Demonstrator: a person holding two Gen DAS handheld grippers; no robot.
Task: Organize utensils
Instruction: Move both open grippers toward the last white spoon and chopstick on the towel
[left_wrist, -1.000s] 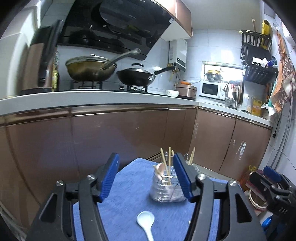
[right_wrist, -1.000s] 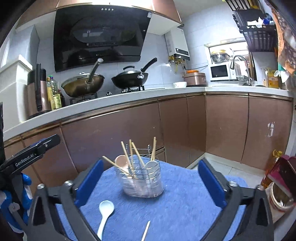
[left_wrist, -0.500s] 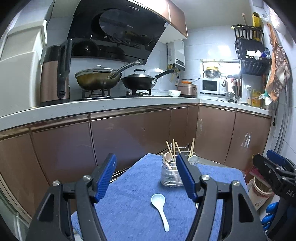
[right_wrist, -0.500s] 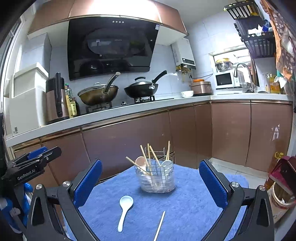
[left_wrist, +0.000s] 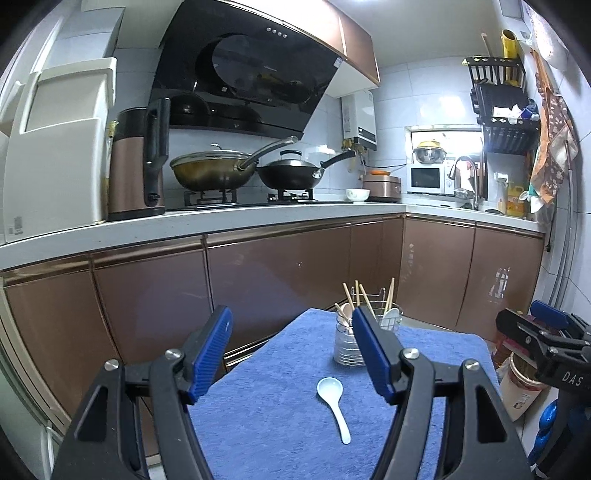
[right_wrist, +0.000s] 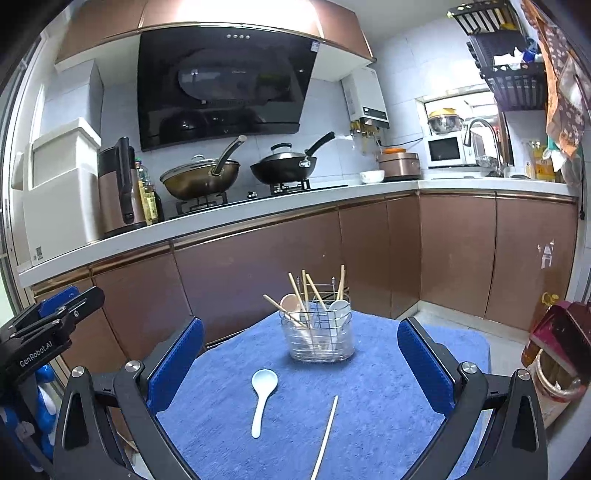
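**Both tongs wide and empty above the blue-covered desk**

The left tongs stand well open with nothing between the blue pads. The right tongs are spread wide too and grip nothing.

A blue towel covers the desk. Toward its far edge stands a wire utensil holder with a clear liner. In it are several wooden chopsticks, leaning at different angles, a pale brown spoon and a white spoon.

Two utensils lie loose on the towel, nearer than the holder. A white ceramic soup spoon lies bowl up, bowl toward the holder and handle toward the camera. Just to its right in the right wrist view lies a single wooden chopstick, apart from the spoon and running out of the bottom of the frame.

From the left wrist view the holder is partly hidden behind the right-hand pad, and the soup spoon lies in the open gap between the pads, well below them.
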